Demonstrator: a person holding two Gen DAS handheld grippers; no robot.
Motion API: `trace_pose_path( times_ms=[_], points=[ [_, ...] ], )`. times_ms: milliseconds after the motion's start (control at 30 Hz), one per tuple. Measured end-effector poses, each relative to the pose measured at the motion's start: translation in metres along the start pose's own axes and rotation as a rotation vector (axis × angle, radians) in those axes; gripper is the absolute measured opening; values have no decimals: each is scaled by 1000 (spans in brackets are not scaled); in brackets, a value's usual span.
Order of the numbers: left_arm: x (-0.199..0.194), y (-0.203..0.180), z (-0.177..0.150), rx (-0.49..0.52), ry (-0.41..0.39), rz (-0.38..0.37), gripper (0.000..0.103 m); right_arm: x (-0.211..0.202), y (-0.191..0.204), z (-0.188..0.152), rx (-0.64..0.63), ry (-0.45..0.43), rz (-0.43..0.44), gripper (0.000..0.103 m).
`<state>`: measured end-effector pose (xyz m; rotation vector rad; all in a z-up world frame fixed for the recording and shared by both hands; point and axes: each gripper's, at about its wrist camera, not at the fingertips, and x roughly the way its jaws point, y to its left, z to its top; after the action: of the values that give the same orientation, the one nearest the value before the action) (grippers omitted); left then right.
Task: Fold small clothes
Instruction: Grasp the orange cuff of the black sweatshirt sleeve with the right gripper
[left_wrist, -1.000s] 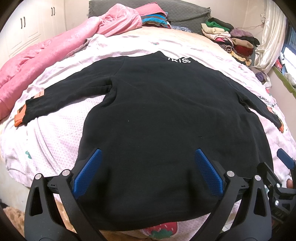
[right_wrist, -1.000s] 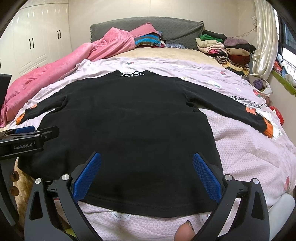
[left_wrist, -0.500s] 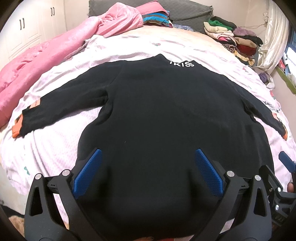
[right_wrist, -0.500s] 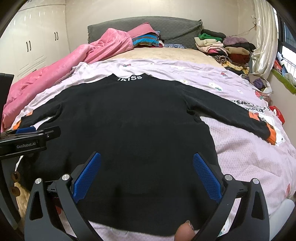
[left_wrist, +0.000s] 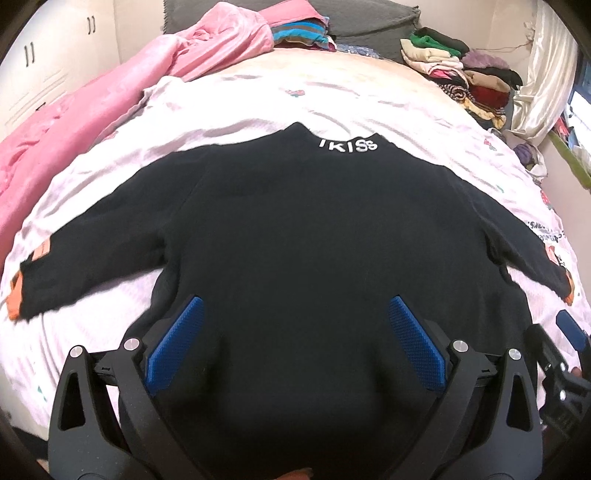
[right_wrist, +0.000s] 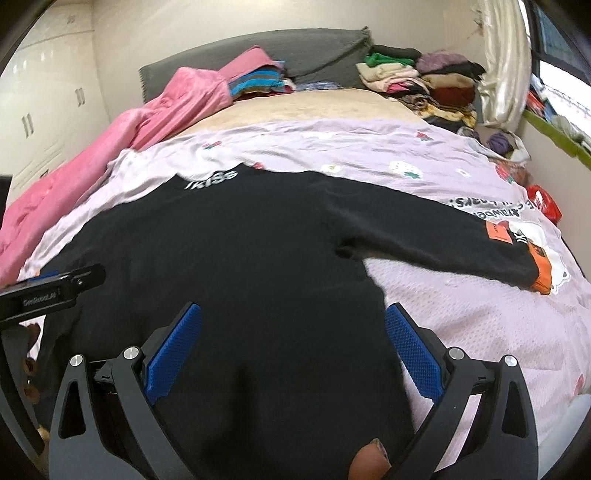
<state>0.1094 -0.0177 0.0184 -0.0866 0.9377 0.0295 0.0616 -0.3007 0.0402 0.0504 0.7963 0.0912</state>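
Note:
A black long-sleeved sweater (left_wrist: 303, 236) with white "KISS" lettering at the collar lies flat on the bed, sleeves spread out, orange cuffs at the ends. It also shows in the right wrist view (right_wrist: 236, 254). My left gripper (left_wrist: 295, 347) is open, its blue pads spread over the sweater's lower left part near the hem. My right gripper (right_wrist: 291, 350) is open over the lower right part, its right pad (right_wrist: 413, 358) near the sweater's side edge. The hem itself is hidden below both views. The right gripper's edge shows in the left wrist view (left_wrist: 565, 350).
A lilac printed sheet (right_wrist: 480, 317) covers the bed. A pink quilt (left_wrist: 74, 110) lies along the left side. Stacks of folded clothes (right_wrist: 417, 81) sit at the head on the right, with a grey headboard cover (right_wrist: 314, 51) behind. The bed's right edge is near.
Both grippers have moved forward and lower over the sweater, so the hem and the sheet in front of it have dropped out of view. Both stay open.

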Motion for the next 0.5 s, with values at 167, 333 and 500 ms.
trace_pose_path(
  times_ms=[167,333,500],
  points=[
    [11,-8,17,13,10,10,94,11,-27,15,61,0,-40,99],
    [20,-17,29,26,19,5,94,17,-52,27,110,-11,-79,99],
    [30,-27,41,35,22,-2,94,27,-81,34,171,-3,-130,99]
  ],
)
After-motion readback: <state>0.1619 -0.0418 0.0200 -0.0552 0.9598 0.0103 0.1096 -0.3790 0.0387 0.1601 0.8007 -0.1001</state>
